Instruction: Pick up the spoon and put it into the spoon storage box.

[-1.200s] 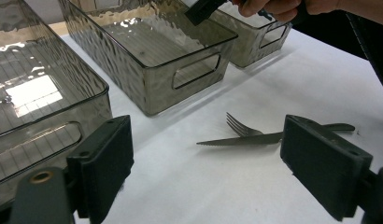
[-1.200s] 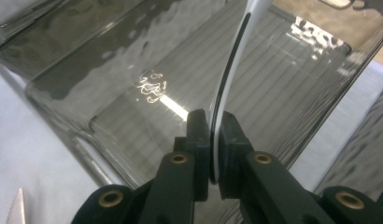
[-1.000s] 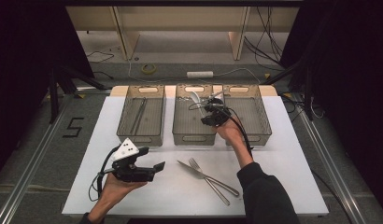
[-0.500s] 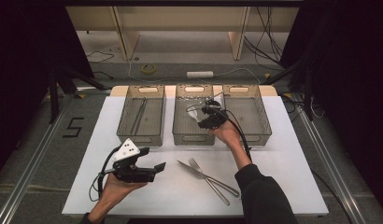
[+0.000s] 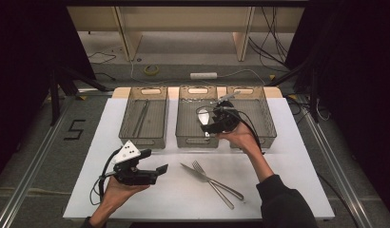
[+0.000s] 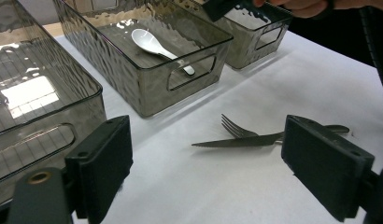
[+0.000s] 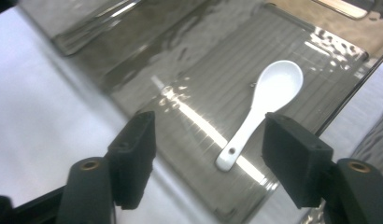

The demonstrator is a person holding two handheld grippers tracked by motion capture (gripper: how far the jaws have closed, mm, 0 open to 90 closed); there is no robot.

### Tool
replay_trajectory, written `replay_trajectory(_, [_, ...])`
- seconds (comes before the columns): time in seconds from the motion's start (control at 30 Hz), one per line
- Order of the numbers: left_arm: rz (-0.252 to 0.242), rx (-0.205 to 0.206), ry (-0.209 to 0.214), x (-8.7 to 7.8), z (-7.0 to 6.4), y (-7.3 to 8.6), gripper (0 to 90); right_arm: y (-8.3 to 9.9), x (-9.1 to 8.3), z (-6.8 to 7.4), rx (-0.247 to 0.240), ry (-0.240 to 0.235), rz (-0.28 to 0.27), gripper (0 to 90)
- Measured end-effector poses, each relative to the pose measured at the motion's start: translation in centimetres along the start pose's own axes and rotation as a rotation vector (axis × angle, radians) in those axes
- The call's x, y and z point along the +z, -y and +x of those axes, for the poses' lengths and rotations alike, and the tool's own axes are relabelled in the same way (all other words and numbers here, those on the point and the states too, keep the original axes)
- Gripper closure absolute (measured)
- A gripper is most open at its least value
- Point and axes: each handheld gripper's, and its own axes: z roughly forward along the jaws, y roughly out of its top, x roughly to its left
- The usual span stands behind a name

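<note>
The right tool hangs over the middle bin, its jaws apart and empty, and the white spoon lies flat on that bin's floor just beneath them. The left tool, jaws apart too, is held low over the bench, near the fork and knife lying crossed there.

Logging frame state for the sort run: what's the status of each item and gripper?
white spoon: lying loose in middle bin
fork: on table, crossed with knife
left bin: holds thin utensils
left gripper: open, empty
right gripper: open, over spoon
</note>
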Motion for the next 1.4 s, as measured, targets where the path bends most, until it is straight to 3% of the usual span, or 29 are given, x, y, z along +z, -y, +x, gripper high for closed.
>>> replay_trajectory(0.23, [-0.003,-0.009,-0.005,-0.1,0.1,0.0,15.8,1.7,-3.2,1.2,-0.063,-0.028,-0.026,30.6])
replay_trajectory(0.4, [-0.009,-0.009,-0.004,-0.2,0.2,0.0,15.8,3.6,-4.4,2.3,-0.116,-0.021,0.007,30.1])
replay_trajectory(0.5, [-0.01,-0.008,-0.002,-0.2,0.2,0.0,15.9,4.7,-4.7,2.8,-0.142,-0.023,0.031,29.8])
replay_trajectory(0.63, [-0.017,-0.007,0.0,-0.2,0.2,0.0,15.8,6.0,-5.1,3.3,-0.139,-0.045,0.021,28.7])
replay_trajectory(0.87, [-0.024,-0.005,0.0,-0.3,0.2,0.0,15.8,7.2,-5.1,4.3,-0.192,-0.057,0.07,27.6])
replay_trajectory(1.4, [-0.019,0.0,0.0,-0.3,0.1,-0.1,15.8,9.0,-4.5,4.6,-0.186,-0.086,0.179,24.7])
